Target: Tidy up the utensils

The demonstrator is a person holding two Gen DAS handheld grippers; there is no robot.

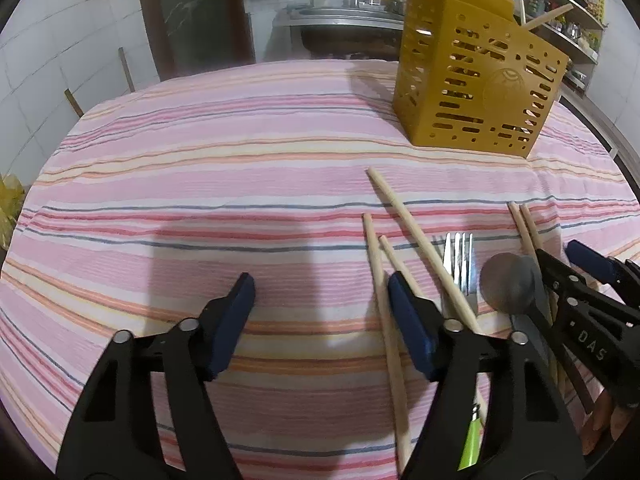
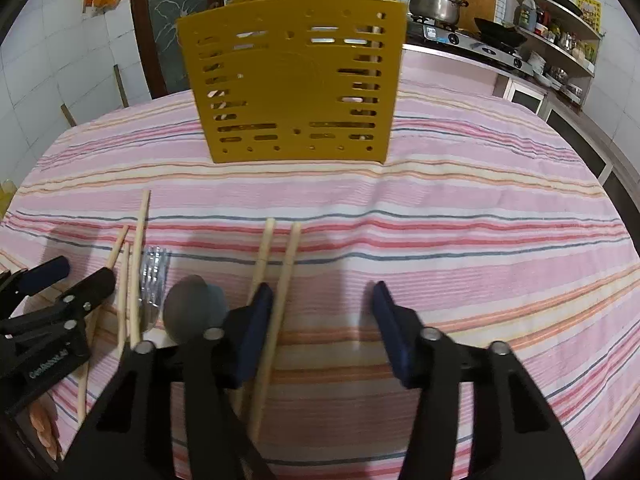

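A yellow perforated utensil holder (image 1: 472, 92) (image 2: 292, 80) stands at the far side of the striped tablecloth, with chopsticks sticking out of it. Loose wooden chopsticks (image 1: 404, 216), a metal fork (image 1: 460, 264) (image 2: 154, 276) and a grey spoon (image 1: 508, 284) (image 2: 192, 308) lie on the cloth in front. My left gripper (image 1: 320, 284) is open over bare cloth, its right finger resting above two chopsticks. My right gripper (image 2: 322, 292) is open. A pair of chopsticks (image 2: 290, 252) runs along its left finger, one of them just inside the jaws and not pinched.
The pink striped tablecloth (image 2: 480, 220) covers the whole table. Behind it are a sink counter (image 1: 340, 20), a stove with a pot (image 2: 436, 4) and shelves of kitchenware (image 2: 560, 40). A green handle (image 1: 472, 444) shows under the left gripper.
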